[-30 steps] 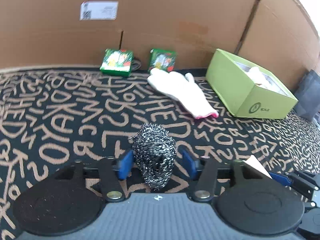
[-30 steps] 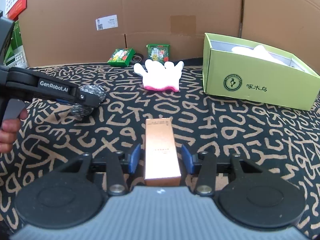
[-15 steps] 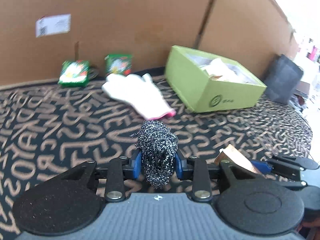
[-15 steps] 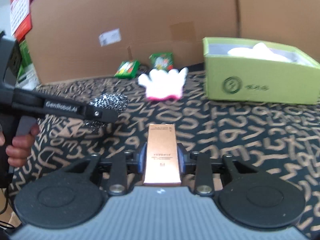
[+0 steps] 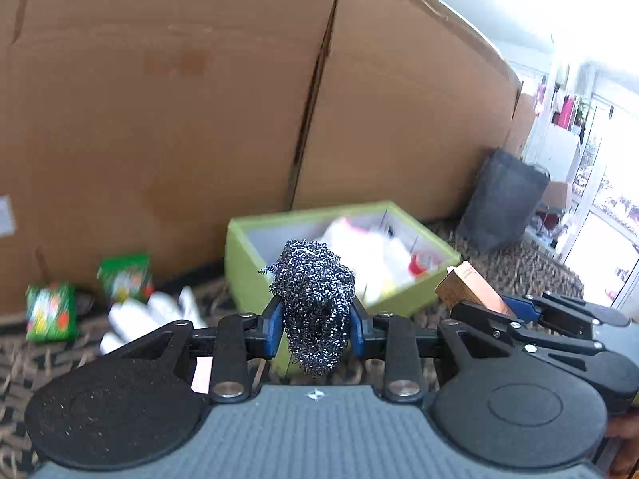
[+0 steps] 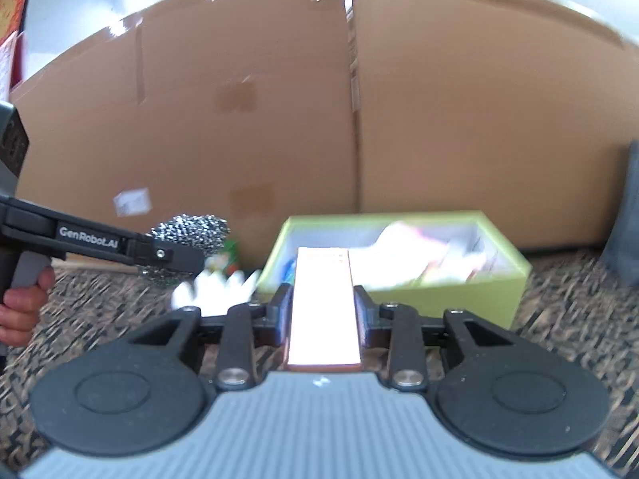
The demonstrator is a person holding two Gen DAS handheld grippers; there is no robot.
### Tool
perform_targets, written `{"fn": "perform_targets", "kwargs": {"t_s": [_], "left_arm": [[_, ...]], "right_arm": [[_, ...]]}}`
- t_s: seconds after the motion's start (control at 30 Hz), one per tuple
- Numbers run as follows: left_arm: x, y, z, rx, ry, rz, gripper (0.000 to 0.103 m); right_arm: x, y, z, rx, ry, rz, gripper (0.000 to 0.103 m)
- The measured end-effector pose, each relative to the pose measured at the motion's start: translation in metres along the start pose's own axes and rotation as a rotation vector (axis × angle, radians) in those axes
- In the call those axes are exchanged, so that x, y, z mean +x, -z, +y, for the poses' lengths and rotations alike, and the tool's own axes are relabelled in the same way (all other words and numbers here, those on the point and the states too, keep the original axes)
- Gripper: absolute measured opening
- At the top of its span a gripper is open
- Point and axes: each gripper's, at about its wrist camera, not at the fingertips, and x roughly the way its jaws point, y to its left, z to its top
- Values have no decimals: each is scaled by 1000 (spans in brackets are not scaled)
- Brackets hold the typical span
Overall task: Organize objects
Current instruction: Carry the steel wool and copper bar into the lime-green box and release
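1. Green box (image 5: pixel 255 255), frame centre, is seen open; white cloth items (image 5: pixel 359 247) are held inside, blurred.
2. Steel scourer (image 5: pixel 315 299) is clamped by left gripper (image 5: pixel 315 325) jaws, lower centre.
3. Copper carton (image 6: pixel 323 303) is clamped by right gripper (image 6: pixel 323 315) jaws, lower centre.
4. White glove (image 5: pixel 151 311) is left on the bench, lower left.

Wrist views toward (seemingly shared) green box (image 5: pixel 255 263)

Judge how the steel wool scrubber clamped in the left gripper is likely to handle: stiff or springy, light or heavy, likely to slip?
The steel wool scrubber bulges beyond the left gripper, so it is probably springy. Its open wire mesh suggests it is light for its size. The rough coils likely catch on the pads, so slipping seems unlikely.
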Motion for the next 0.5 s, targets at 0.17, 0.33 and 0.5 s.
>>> {"fn": "perform_targets", "kwargs": {"t_s": [0.17,0.33,0.5], "left_arm": [[43,-34,-5,-15,10,8,34],[93,-51,-10,26,-11,35,34],[134,-47,-5,-3,-10,77,34]], "right_arm": [[33,-28,-25,9,90,-58,31],[76,-43,-44,12,147,-70,31],[118,-32,-63,18,197,-54,31]]}}
